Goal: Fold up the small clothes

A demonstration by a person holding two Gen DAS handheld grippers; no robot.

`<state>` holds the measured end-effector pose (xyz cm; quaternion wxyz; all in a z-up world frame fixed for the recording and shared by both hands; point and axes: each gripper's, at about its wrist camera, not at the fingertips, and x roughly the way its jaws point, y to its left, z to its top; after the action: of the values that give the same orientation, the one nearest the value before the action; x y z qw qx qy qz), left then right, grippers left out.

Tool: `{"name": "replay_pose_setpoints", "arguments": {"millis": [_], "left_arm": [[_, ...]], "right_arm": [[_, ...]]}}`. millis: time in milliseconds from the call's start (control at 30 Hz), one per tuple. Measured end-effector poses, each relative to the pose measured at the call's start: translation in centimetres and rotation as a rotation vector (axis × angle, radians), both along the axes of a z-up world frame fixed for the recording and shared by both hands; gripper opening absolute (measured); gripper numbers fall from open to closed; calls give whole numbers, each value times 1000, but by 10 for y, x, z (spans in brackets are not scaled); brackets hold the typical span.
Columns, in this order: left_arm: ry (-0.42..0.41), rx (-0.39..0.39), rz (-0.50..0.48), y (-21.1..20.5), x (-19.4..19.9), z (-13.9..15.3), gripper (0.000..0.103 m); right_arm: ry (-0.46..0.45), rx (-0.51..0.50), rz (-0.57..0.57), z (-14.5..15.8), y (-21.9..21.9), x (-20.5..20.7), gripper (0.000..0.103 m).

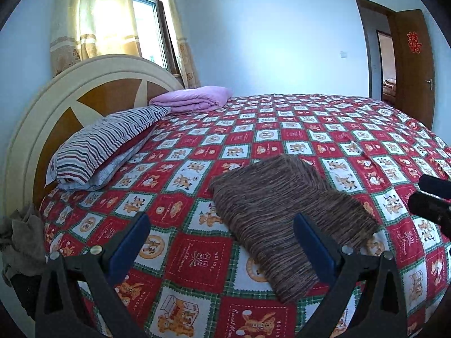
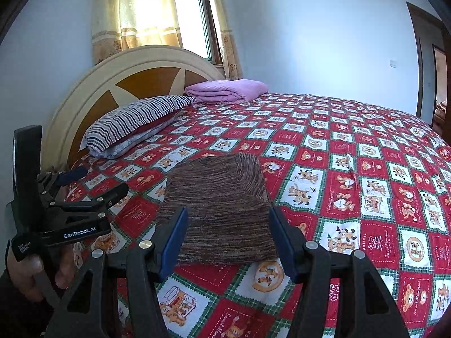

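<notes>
A brown, striped knitted garment [image 2: 220, 211] lies folded flat near the bed's near edge, on the red teddy-bear checked bedspread [image 2: 352, 169]. Both the left gripper [image 1: 222, 233] and right gripper [image 2: 228, 231] hover spread wide, holding nothing.

This is looking like a bedroom in a home: a bed [image 1: 282, 129] is filling most of both views, wearing a red patchwork cover printed with teddy bears. A rounded headboard [image 1: 93, 84] is standing against the wall, with a striped pillow [image 1: 107, 143] lying before it and a folded pink quilt [image 1: 194, 97] sitting at the far corner. Sunlight is coming through yellow curtains [image 2: 141, 8] at a window [image 2: 194, 22], and a brown wooden door [image 1: 414, 64] is standing open, carrying a red paper decoration [image 1: 413, 42].
</notes>
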<state>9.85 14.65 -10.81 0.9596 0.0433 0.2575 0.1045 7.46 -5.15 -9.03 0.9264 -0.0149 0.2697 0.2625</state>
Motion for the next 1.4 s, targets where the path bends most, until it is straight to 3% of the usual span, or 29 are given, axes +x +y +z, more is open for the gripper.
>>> {"name": "replay_pose_setpoints", "arguments": {"millis": [1400], "left_arm": [[-21,8,-22,-7,-7,12,103]], "right_arm": [[-70,20,5,18,-6,-25,61]]}}
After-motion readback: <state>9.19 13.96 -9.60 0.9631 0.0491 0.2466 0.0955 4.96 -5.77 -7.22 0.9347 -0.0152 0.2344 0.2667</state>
